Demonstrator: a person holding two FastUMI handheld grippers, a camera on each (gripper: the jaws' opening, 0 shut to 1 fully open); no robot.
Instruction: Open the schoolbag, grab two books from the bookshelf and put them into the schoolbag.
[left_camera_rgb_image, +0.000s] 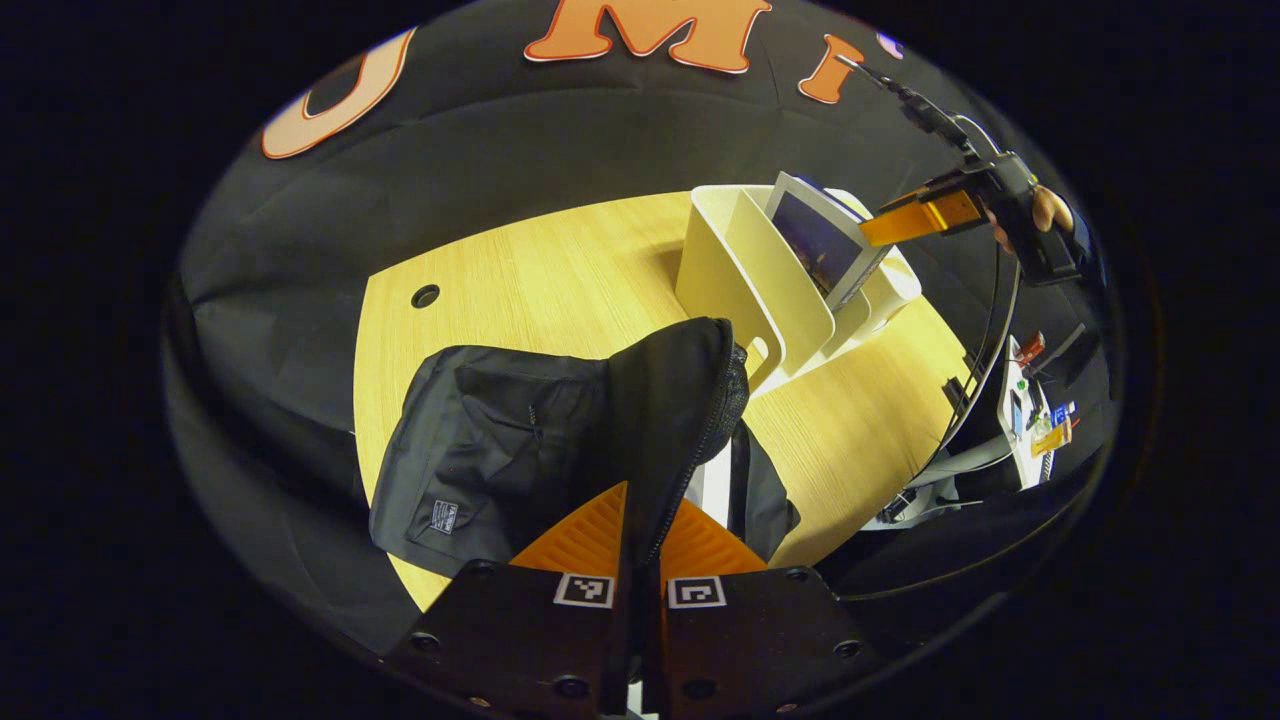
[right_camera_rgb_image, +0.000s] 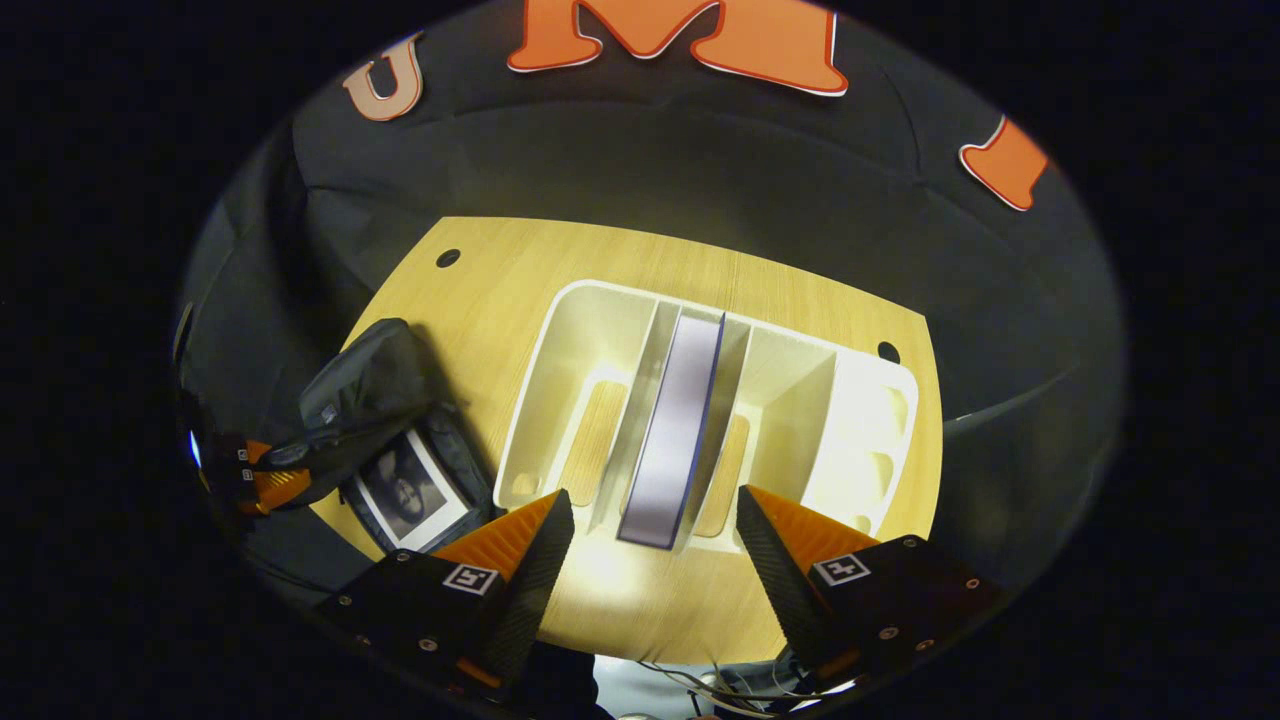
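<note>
The left gripper (left_camera_rgb_image: 640, 545) is closed on the bag's (left_camera_rgb_image: 520, 440) raised flap, holding the bag open on the table (right_camera_rgb_image: 800, 300) beside the shelf (right_camera_rgb_image: 560, 400). One book (right_camera_rgb_image: 410, 492) lies inside the bag. The right gripper (right_camera_rgb_image: 655, 540) hangs wide open, holding nothing, above a second book (right_camera_rgb_image: 675, 430) standing in the shelf's middle slot.

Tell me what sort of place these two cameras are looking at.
Most likely a staged recording booth, not a real study: a wooden table stands before a black cloth wall, bearing only a white bookshelf with one book and a black schoolbag. Cables and electronics sit beside the table.
</note>
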